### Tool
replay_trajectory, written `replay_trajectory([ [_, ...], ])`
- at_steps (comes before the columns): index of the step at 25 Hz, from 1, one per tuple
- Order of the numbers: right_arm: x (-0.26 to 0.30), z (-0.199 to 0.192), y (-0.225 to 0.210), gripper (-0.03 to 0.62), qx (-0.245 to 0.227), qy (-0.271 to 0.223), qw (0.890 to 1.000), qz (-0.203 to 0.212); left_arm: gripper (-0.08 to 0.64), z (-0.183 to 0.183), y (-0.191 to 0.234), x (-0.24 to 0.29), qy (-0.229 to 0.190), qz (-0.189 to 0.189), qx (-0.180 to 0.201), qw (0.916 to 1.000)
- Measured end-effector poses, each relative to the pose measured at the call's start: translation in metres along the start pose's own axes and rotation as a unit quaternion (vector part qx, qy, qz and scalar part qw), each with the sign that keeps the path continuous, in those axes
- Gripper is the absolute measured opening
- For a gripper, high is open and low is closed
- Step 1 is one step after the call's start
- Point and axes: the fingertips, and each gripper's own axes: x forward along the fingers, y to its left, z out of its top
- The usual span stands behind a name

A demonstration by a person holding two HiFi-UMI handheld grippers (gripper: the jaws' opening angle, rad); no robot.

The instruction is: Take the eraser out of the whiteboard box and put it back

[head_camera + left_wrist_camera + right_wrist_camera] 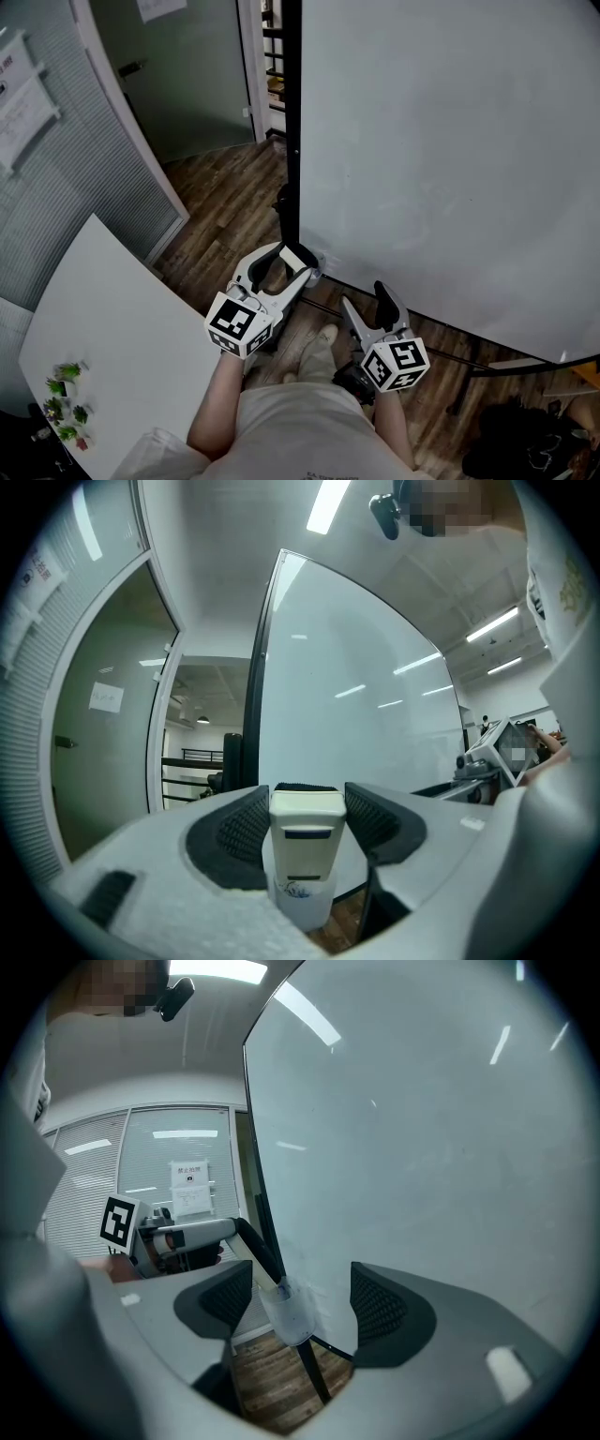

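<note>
Left claw (305, 808): clenched on the whiteboard eraser (305, 841). Both ribbed pads press its narrow sides, and I hold the claw level, reaching toward the whiteboard (450, 169).
Right claw (300, 1293): released, with nothing gripped between its pads. I hold it just beside the other, looking at the box from the far side.
Eraser, place: between my left pads, directly above the translucent whiteboard box (302, 900), which hangs at the board's lower corner by the black frame post (292, 141). Its lower end is at the box mouth; I cannot tell whether it is inside the rim.
Step in hand (my judgement): the eraser is passing through the box mouth. These views do not settle whether it is coming out or going back in.
Doing it well: I should move straight along the box's own upright line and keep my wrist level, so the eraser does not cock and catch the rim. The box looks thin-walled, so I avoid any sideways push. For the return, I should loosen only once the lower end is well down inside.
Eraser, long axis: upright.
Eraser, pointing: the lower end points down at the box. The cream back with its blue label faces me, and the dark felt face is turned away toward the board.
</note>
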Motion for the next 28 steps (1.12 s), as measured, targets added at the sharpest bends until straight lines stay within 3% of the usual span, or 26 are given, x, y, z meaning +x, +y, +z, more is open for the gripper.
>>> replay_trajectory([
  [28,-0.014,-0.001,-0.004,0.327,0.004,-0.004,1.0,-0.002,0.252,-0.001,-0.005,-0.014,0.003,0.014,-0.002,0.9999],
])
